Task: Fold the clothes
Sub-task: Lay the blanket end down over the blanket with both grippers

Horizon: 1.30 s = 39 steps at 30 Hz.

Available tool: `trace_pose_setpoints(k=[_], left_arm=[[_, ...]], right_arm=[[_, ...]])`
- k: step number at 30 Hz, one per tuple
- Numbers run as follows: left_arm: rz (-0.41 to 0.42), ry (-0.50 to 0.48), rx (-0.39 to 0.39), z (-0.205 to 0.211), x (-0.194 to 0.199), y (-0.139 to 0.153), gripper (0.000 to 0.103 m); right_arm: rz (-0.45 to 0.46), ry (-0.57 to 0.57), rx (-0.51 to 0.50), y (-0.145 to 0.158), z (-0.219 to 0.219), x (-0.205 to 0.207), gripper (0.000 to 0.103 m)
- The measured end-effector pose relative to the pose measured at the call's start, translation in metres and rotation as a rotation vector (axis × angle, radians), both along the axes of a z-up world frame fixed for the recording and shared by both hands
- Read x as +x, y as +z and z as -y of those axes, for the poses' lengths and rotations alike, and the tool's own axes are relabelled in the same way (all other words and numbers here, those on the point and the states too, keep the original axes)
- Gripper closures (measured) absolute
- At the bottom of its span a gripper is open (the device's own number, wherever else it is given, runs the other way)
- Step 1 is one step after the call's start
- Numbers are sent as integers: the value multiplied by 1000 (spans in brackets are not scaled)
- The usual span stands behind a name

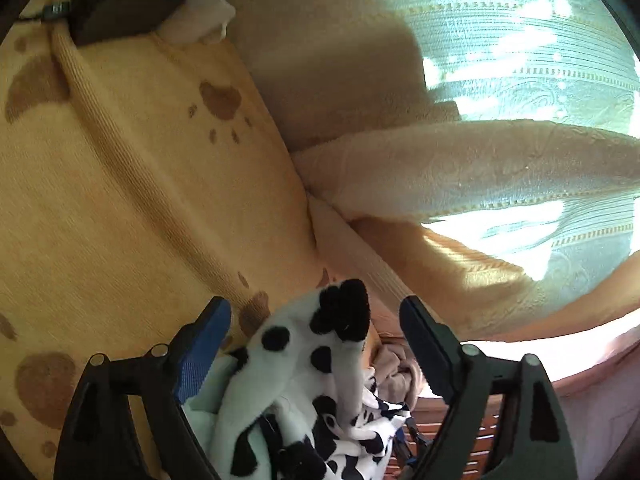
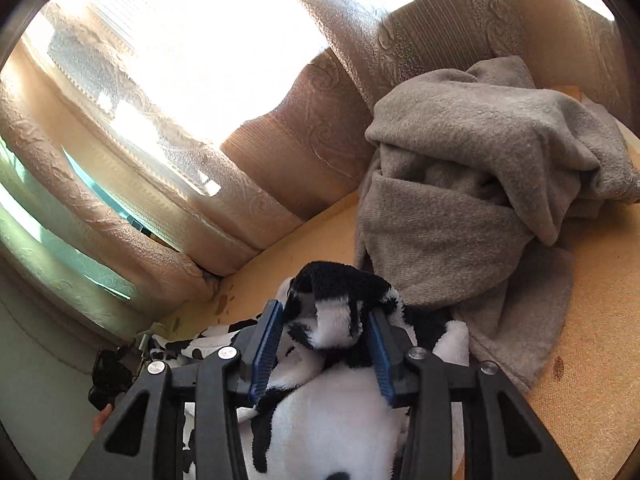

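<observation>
A fluffy white garment with black cow spots point(image 1: 316, 368) lies bunched on a yellow sofa seat with brown paw prints point(image 1: 132, 168). My left gripper point(image 1: 316, 316) is open, its jaws wide apart on either side of a raised fold of the garment without pinching it. In the right wrist view the same cow-spot garment point(image 2: 332, 320) sits between the blue pads of my right gripper point(image 2: 326, 318), which is shut on a black and white fold of it. A crumpled grey garment point(image 2: 480, 176) lies just beyond the right gripper on the seat.
Beige embossed sofa cushions point(image 1: 460, 164) stand behind the seat in the left wrist view, and more sofa cushions point(image 2: 312, 128) show in the right wrist view. A dark box point(image 1: 124, 0) rests at the seat's far end. Bright curtains point(image 2: 180, 40) glare behind the cushions.
</observation>
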<state>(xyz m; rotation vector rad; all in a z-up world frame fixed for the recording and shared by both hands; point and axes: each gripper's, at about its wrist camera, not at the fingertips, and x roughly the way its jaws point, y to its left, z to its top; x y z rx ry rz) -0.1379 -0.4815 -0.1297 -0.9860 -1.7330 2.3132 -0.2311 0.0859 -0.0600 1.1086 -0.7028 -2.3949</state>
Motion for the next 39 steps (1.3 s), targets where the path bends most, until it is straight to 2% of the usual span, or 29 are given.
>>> trace_pose_setpoints(k=[2, 5, 8, 11, 13, 17, 20, 23, 26, 29, 31, 33, 35, 39], left_arm=[[4, -26, -62, 1, 5, 10, 13], [-20, -123, -170, -13, 17, 25, 13], [-48, -279, -305, -43, 32, 39, 13], [-57, -392, -433, -79, 41, 46, 13], [-49, -452, -512, -102, 42, 50, 13], [23, -516, -606, -132, 20, 40, 13], [102, -520, -662, -138, -8, 24, 13], [174, -464, -687, -129, -36, 11, 13], [215, -389, -708, -114, -52, 9, 13], [294, -297, -792, -93, -63, 6, 13], [321, -276, -749, -75, -66, -3, 13], [297, -277, -732, -66, -61, -6, 13], [276, -272, -731, -61, -53, -2, 13], [188, -298, -715, -62, -30, 21, 13]], right_arm=[[-53, -19, 50, 10, -2, 5, 59], [-140, -34, 135, 30, -7, 18, 59], [-198, 88, 223, 45, 15, 38, 59], [-235, 271, 431, 44, 59, 66, 59], [-222, 389, 527, 34, 84, 81, 59], [-169, 462, 622, 12, 111, 78, 59], [-108, 484, 626, -1, 123, 58, 59], [-36, 484, 612, -12, 134, 31, 59], [-62, 421, 635, -9, 137, 10, 59], [-58, 329, 640, -6, 128, -16, 45], [-29, 287, 638, -9, 121, -33, 44], [20, 285, 626, -21, 115, -44, 44], [26, 288, 615, -25, 111, -44, 44], [-75, 235, 598, 1, 102, -26, 44]])
